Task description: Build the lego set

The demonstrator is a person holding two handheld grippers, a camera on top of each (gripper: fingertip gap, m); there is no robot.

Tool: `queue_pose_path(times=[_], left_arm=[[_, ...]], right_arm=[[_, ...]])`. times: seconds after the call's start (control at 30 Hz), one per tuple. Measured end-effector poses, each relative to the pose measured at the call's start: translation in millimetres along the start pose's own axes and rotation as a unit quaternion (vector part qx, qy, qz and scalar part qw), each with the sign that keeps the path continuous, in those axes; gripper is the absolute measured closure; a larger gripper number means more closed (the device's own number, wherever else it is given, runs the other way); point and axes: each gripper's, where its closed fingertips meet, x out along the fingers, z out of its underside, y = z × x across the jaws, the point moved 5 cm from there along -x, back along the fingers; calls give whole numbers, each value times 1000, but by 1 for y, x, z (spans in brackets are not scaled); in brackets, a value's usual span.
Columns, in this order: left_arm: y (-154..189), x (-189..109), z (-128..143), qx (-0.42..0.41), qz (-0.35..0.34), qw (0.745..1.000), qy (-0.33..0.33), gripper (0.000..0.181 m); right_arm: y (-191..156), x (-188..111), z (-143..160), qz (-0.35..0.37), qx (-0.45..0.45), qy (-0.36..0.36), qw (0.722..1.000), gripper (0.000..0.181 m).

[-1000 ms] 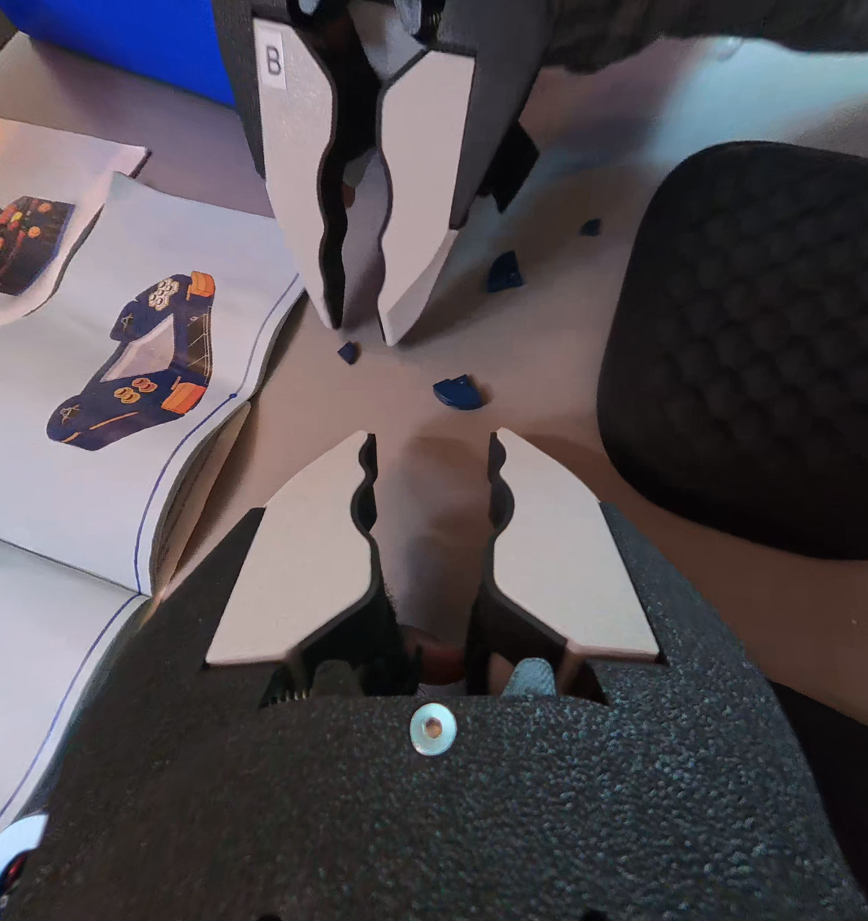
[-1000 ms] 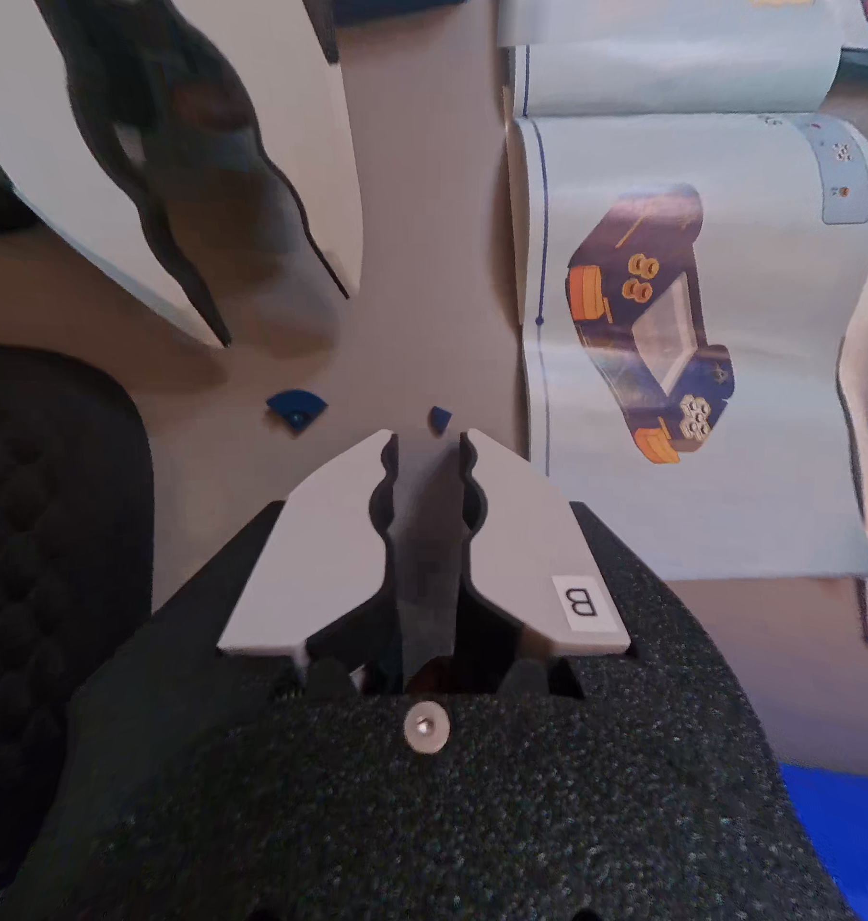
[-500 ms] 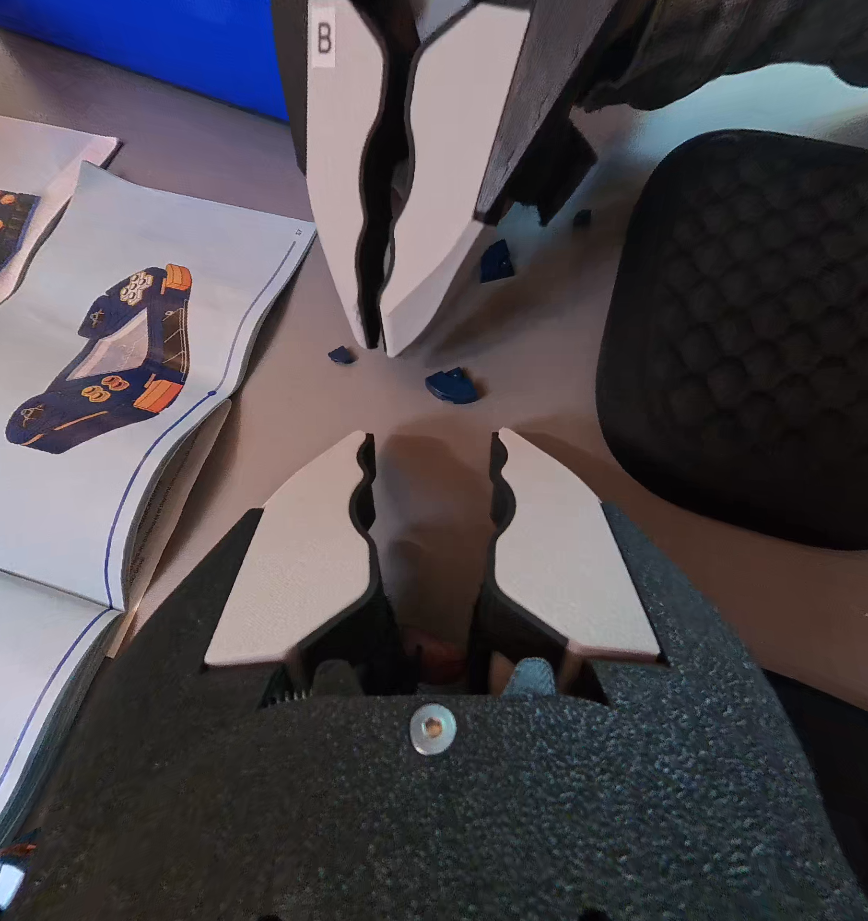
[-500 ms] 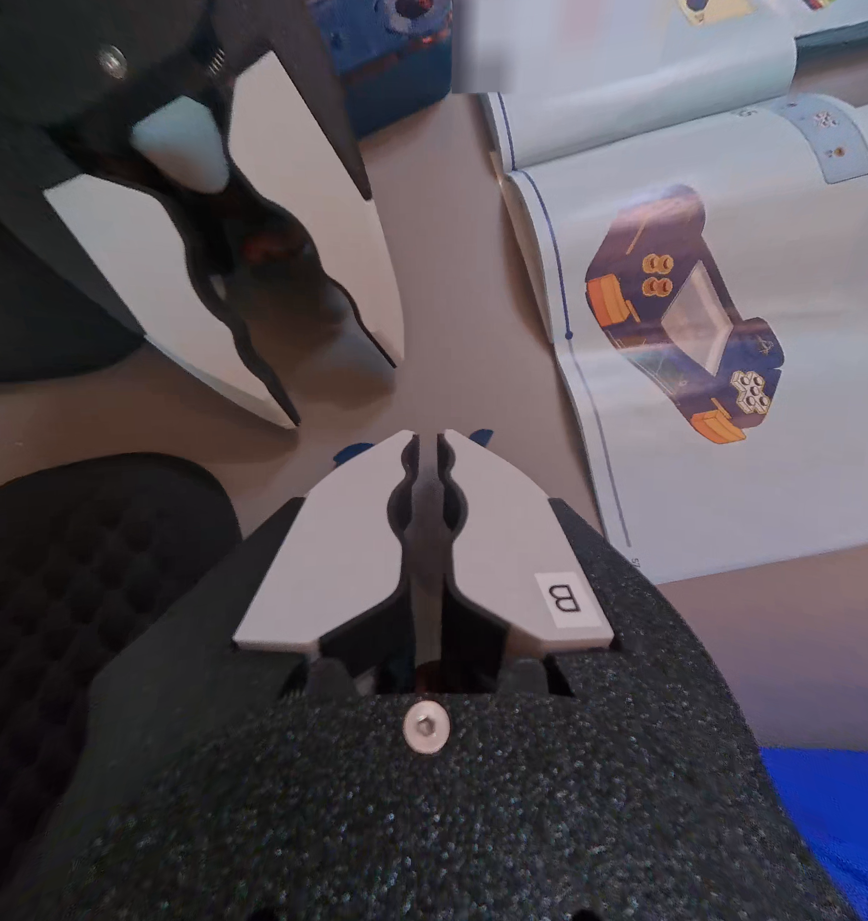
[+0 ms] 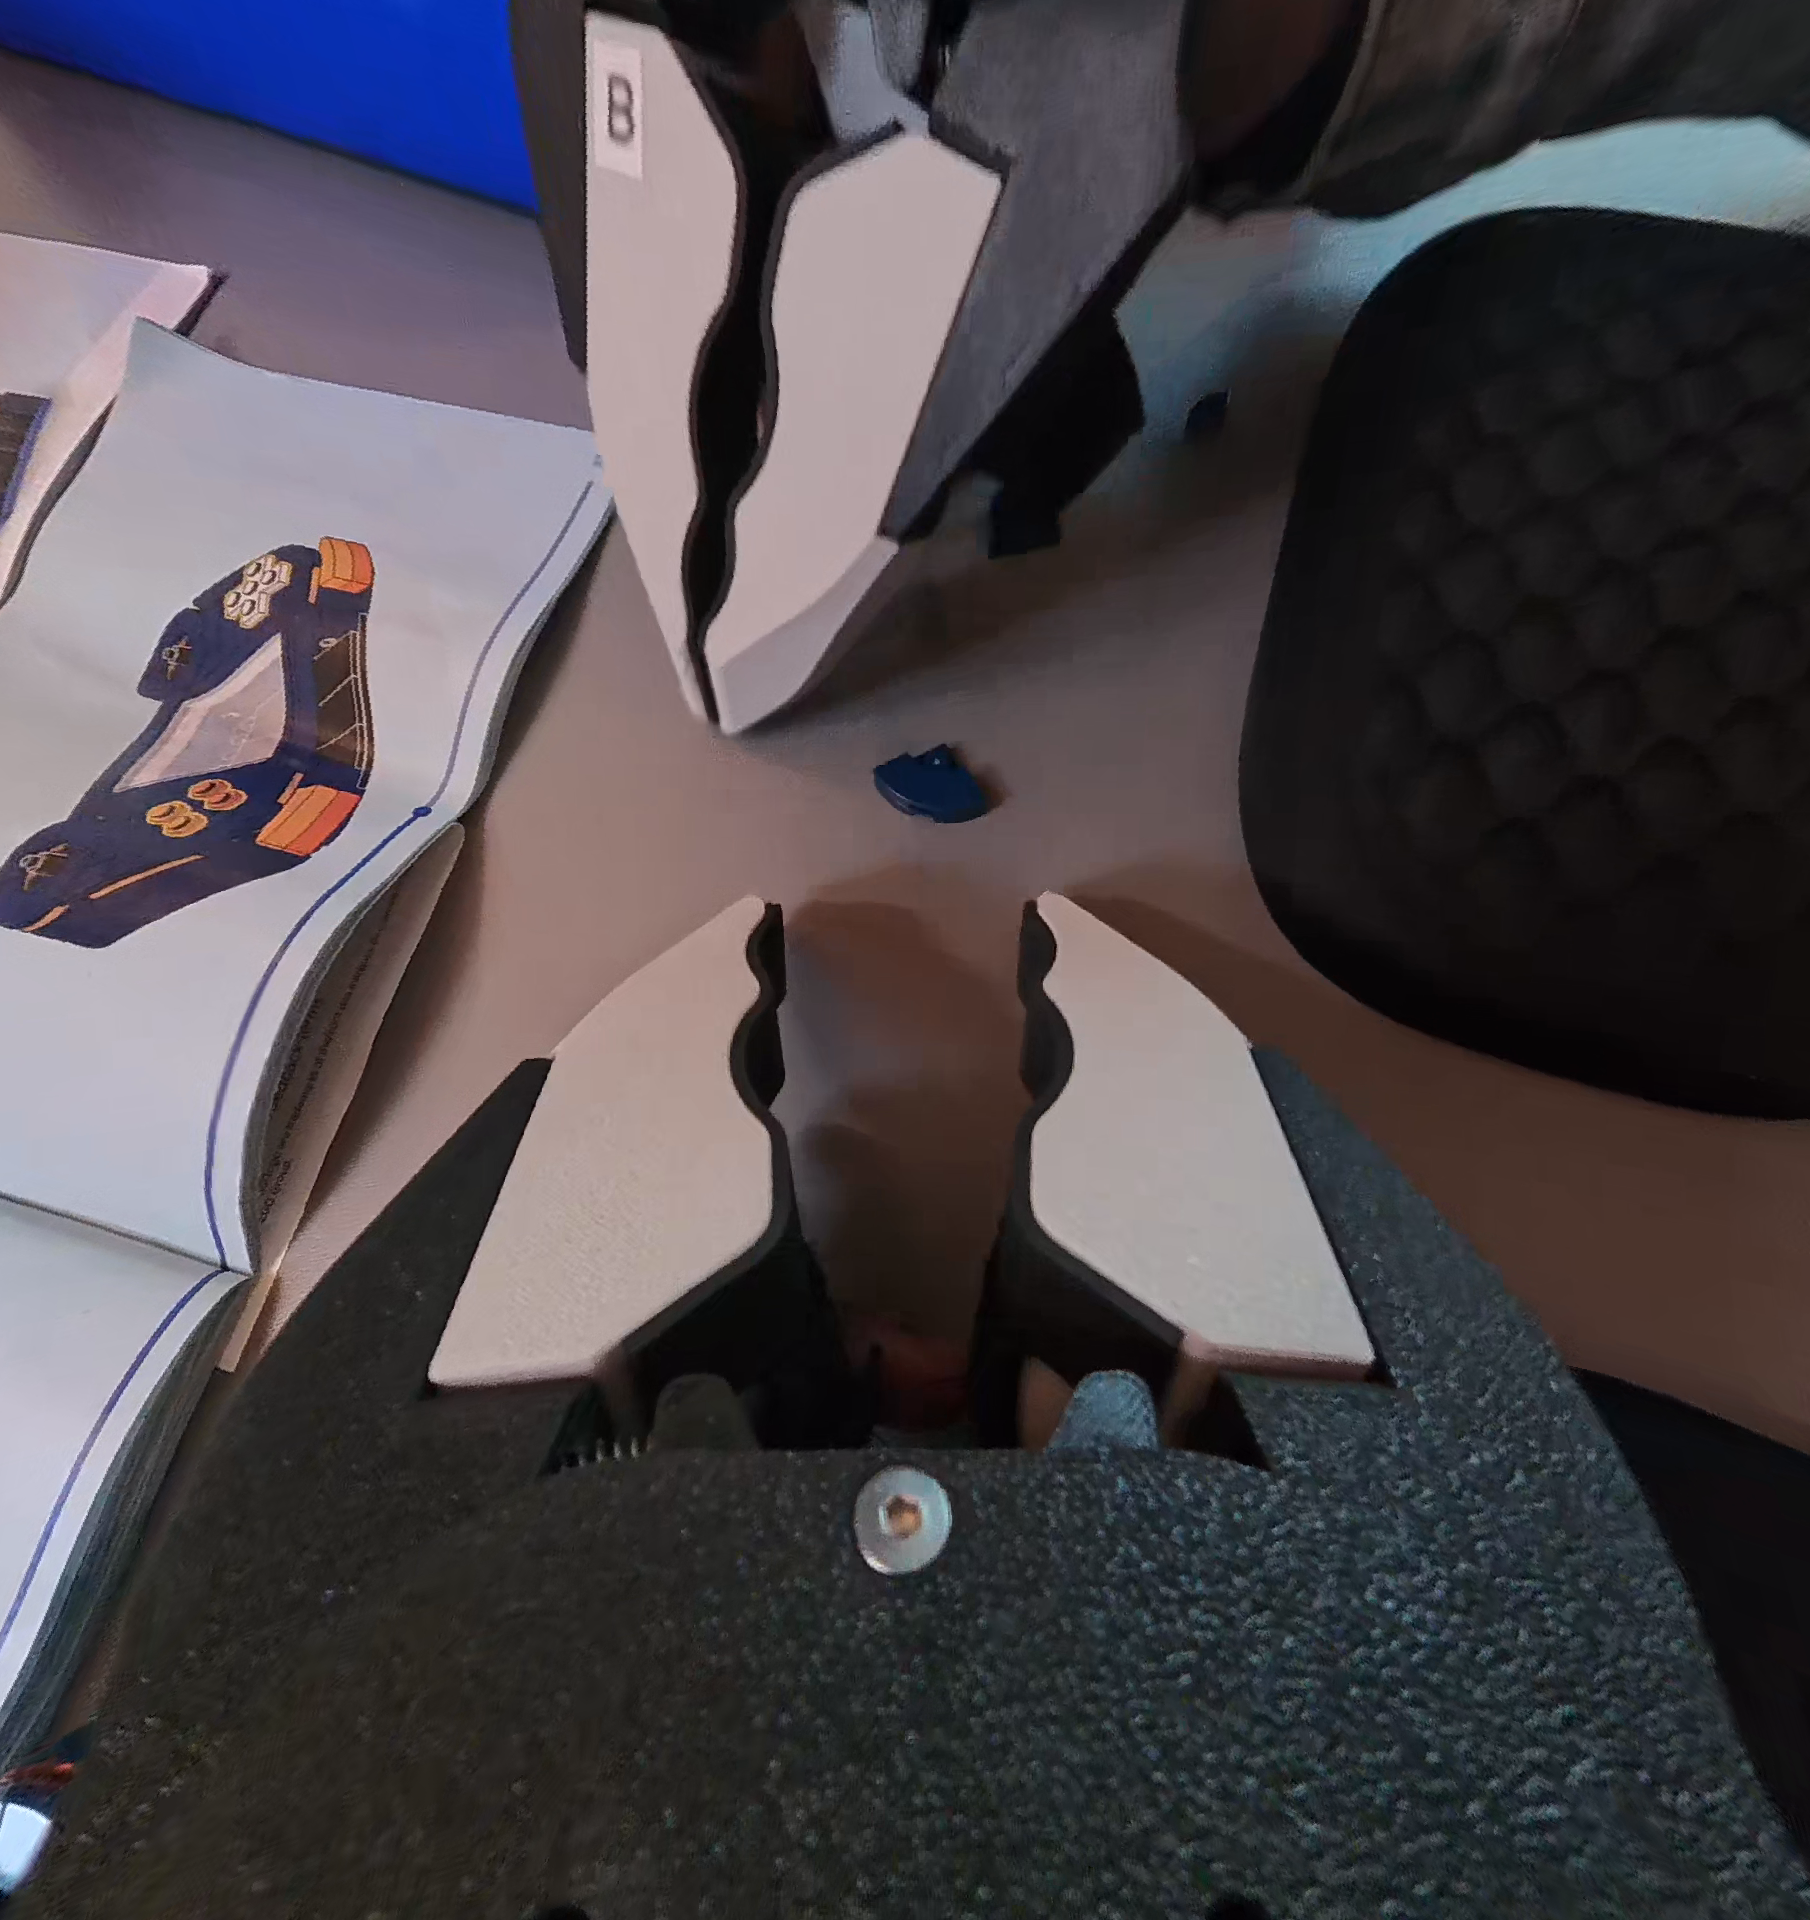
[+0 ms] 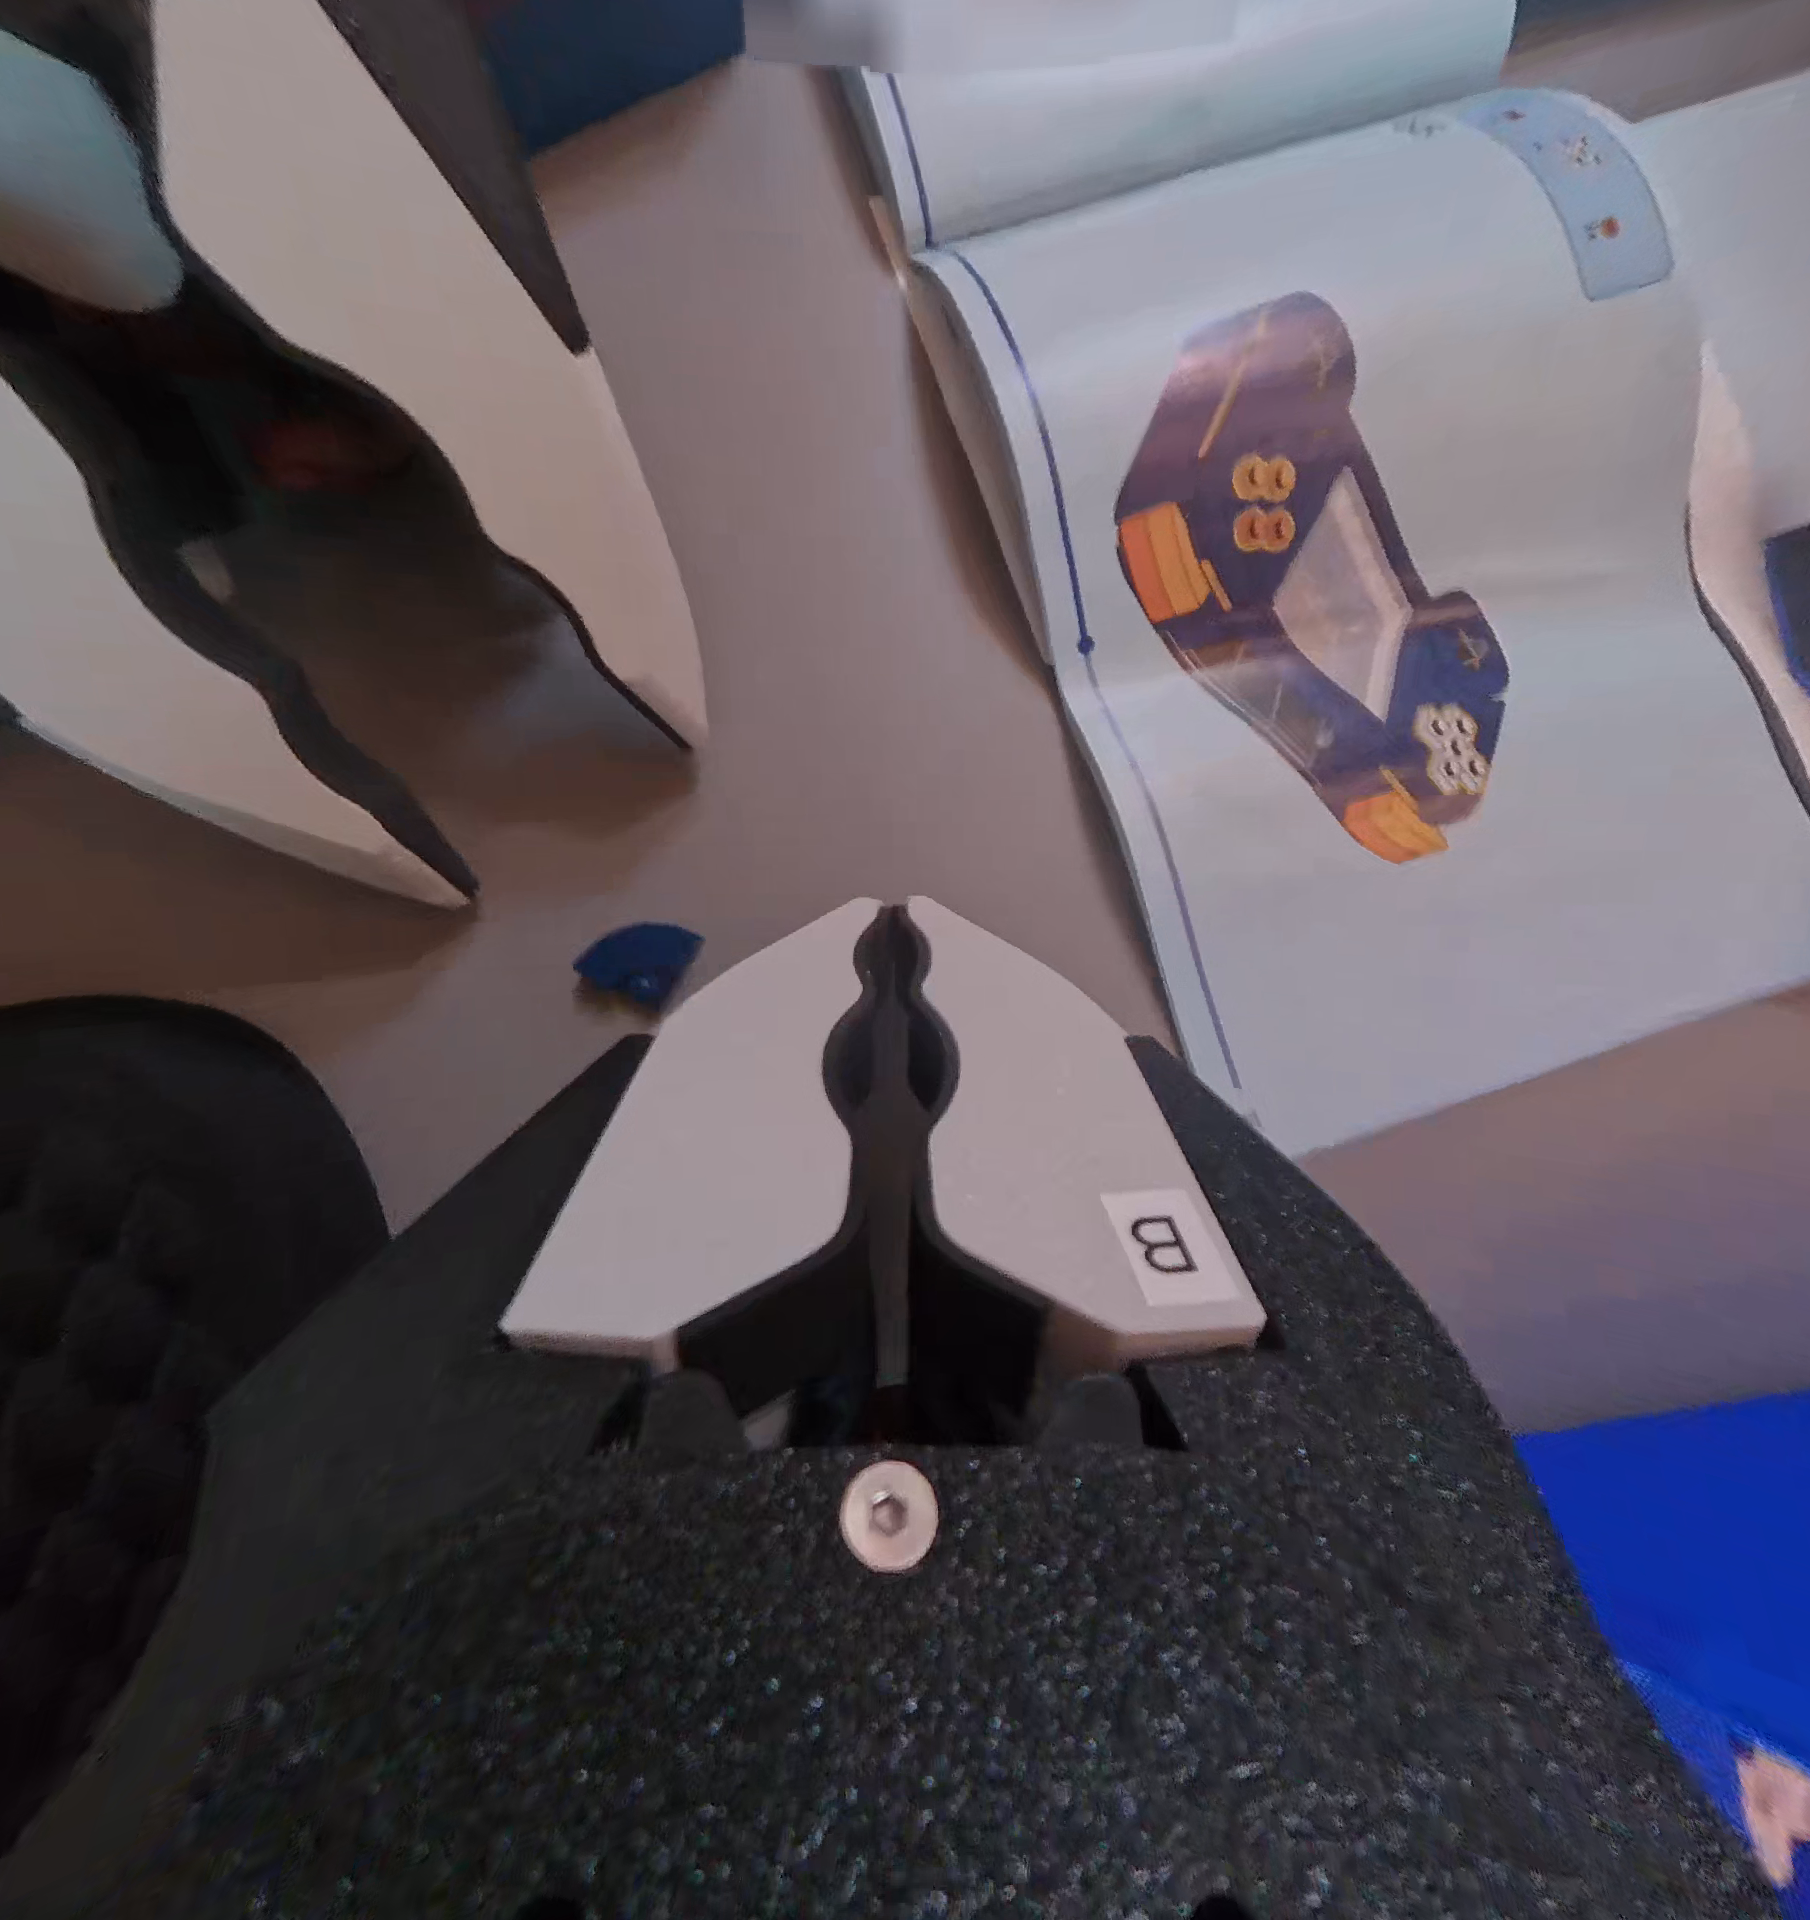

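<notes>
My left gripper [image 5: 899,914] is open with nothing between its fingers, low over the grey table [image 5: 610,862]. A dark blue quarter-round Lego piece [image 5: 930,784] lies on the table just ahead of it. It also shows in the right wrist view [image 6: 636,958], left of my right gripper. My right gripper [image 6: 893,912] is shut, tips together and pointing down at the table. In the left wrist view its tips [image 5: 719,717] touch or nearly touch the surface, left of the blue piece. I see no piece between its pads. The open left gripper [image 6: 579,821] faces it.
An open instruction booklet [image 5: 257,727] showing a blue and orange model lies beside the grippers; it also shows in the right wrist view [image 6: 1400,623]. A black mesh cushion [image 5: 1555,623] lies on the other side. More small blue pieces [image 5: 1207,410] lie behind the right gripper. A blue object [image 6: 1711,1558] sits at the table's edge. Some 6 cm of space lies between my two pairs of fingers.
My right gripper closed fully and came down next to a tiny dark blue piece. That piece no longer shows in either view. My left gripper stayed open and barely moved.
</notes>
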Motion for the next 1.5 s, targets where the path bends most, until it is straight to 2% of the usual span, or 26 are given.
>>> queue_pose_path(times=[0.1, 0.2, 0.33, 0.43, 0.5, 0.57, 0.67, 0.8, 1.03, 1.2, 1.33, 1.5], left_arm=[[1, 1, 1, 8, 0, 1000, -5, 138], [1, 1, 1, 6, 1, 1000, -4, 138], [1, 0, 1, 4, 2, 1000, -2, 138], [1, 1, 1, 5, 4, 1000, -6, 137], [1, 1, 1, 5, 4, 1000, -6, 138], [1, 1, 1, 6, 5, 1000, -5, 138], [1, 0, 1, 6, 5, 1000, -5, 138], [1, 0, 1, 2, 5, 1000, -2, 137], [1, 0, 2, 6, 6, 1000, -6, 137], [1, 0, 2, 4, 6, 1000, -6, 137], [1, 0, 2, 5, 6, 1000, -6, 137], [1, 0, 2, 5, 6, 1000, -6, 137]], right_arm=[[11, -9, 11, 21, 9, -16, 1000, 181], [10, -18, 13, 5, 23, -4, 1000, 178], [11, -27, 23, 32, 38, -35, 998, 178], [15, -25, 24, 47, 61, -28, 997, 167], [15, -24, 21, 33, 33, -18, 999, 161], [21, -25, 21, 37, -13, -24, 999, 163], [24, -24, 21, 11, 4, -62, 998, 166], [10, -21, 12, -22, 16, -22, 999, 169], [23, -21, 22, 11, 42, -35, 998, 156], [25, -22, 18, 20, 35, -14, 999, 166], [30, -18, 18, 18, -4, -21, 1000, 160], [33, -13, 17, 5, -12, -10, 1000, 161]])
